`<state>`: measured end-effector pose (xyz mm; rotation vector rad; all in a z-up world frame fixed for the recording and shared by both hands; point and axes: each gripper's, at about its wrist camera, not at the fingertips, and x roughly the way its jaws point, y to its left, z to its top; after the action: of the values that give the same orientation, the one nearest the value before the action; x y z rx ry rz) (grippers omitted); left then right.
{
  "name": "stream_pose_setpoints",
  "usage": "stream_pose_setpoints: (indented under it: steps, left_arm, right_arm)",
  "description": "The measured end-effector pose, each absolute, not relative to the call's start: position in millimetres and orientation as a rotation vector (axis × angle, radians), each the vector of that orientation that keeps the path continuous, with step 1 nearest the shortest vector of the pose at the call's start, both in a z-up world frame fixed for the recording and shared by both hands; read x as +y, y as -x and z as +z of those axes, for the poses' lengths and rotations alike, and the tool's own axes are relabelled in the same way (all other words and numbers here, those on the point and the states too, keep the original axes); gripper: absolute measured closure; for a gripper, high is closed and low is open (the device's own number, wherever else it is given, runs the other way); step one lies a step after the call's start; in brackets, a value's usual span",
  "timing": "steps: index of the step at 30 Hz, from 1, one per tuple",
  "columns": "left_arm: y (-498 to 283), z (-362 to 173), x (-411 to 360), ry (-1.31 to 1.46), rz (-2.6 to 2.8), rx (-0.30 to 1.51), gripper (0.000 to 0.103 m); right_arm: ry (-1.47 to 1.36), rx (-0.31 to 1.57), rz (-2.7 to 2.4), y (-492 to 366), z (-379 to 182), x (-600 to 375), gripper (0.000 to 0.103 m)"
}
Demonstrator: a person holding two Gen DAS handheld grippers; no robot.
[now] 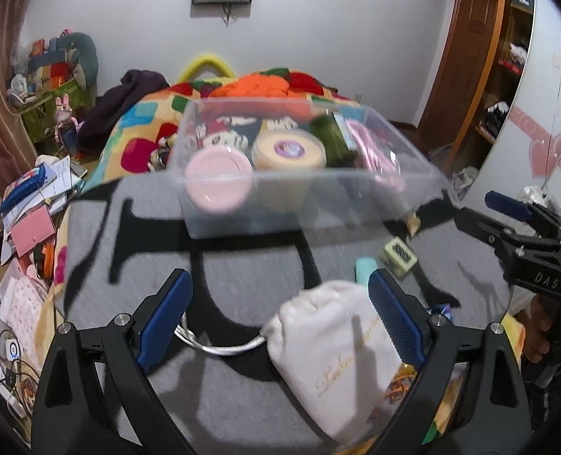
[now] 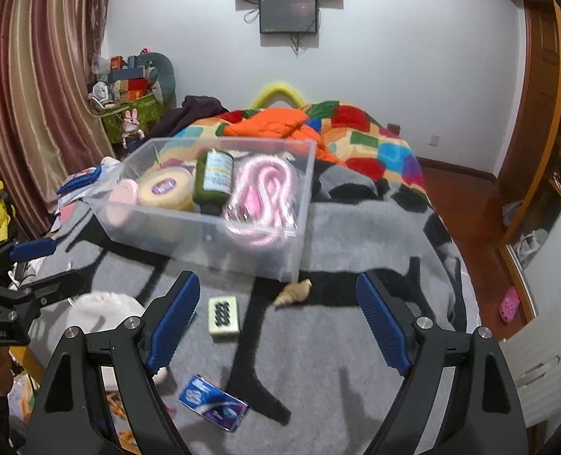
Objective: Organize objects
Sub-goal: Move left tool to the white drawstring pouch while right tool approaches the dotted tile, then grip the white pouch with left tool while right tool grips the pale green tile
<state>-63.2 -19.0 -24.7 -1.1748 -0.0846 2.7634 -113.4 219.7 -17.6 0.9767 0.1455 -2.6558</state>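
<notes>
- Four-ish items already sit in the clear bin (image 2: pixel 189 227): pink round container (image 1: pixel 218 180), yellow round tub (image 1: pixel 288 149), green bottle (image 2: pixel 214 178), coiled pink cord (image 2: pixel 261 189). More patterned stuff lies at the bin's far side; can't identify it.
- Bin position: straight ahead of the left gripper (image 1: pixel 280 318), past its fingertips; ahead and slightly left of the right gripper (image 2: pixel 276 318).
- Still loose on the grey blanket (image 2: pixel 337 341), my count is at least five:
  - white drawstring pouch (image 1: pixel 337 341), between the left gripper's fingers, against the right-side pad, cord trailing toward the left-side pad.
  - teal tube (image 1: pixel 364 269), just beyond the left gripper's right fingertip, mostly hidden.
  - small cream block with dark lettering (image 2: pixel 223 316), between the right gripper's fingers, nearer the left-side pad.
  - ginger-like beige lump (image 2: pixel 293 292), ahead of the right gripper, just in front of the bin's near corner.
  - blue-purple packet (image 2: pixel 212 402), below the right gripper's left finger, close to the camera.
- Left gripper: jaws spread wide around the pouch, not squeezing it as far as I can see. Nothing held.
- Right gripper: jaws apart, empty.
- Judgement: roughly halfway. Pouch looks like the next pick for the left, cream block for the right.
- Risk: pouch is soft, may sag or slip out on lift.
</notes>
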Motion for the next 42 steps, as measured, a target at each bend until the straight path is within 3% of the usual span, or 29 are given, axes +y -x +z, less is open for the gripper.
stream_pose_setpoints:
  steps: [6,18,27,33,40,42]
  left_arm:
    - [63,-40,-1,1.228,2.705,-0.107,0.008]
    - [64,-61,31,1.26,2.723,0.055,0.008]
    - [47,-69,-8,1.308,2.674,-0.1,0.006]
    - [41,-70,-7,1.309,2.681,-0.099,0.006]
    - [48,-75,6,1.296,2.708,-0.028,0.004]
    - [48,-76,7,1.284,2.713,-0.016,0.004]
  right_arm:
    - [-1.051,0.118,-2.628,112,-37,226,0.02]
    - [-1.122,0.089,-2.587,110,-58,231,0.02]
    - [-1.115,0.152,-2.525,110,-68,211,0.02]
    - [-1.107,0.201,-2.492,115,-74,197,0.023]
    - [-1.144,0.227,-2.461,130,-81,187,0.05]
    - [-1.159,0.228,-2.447,134,-84,185,0.052]
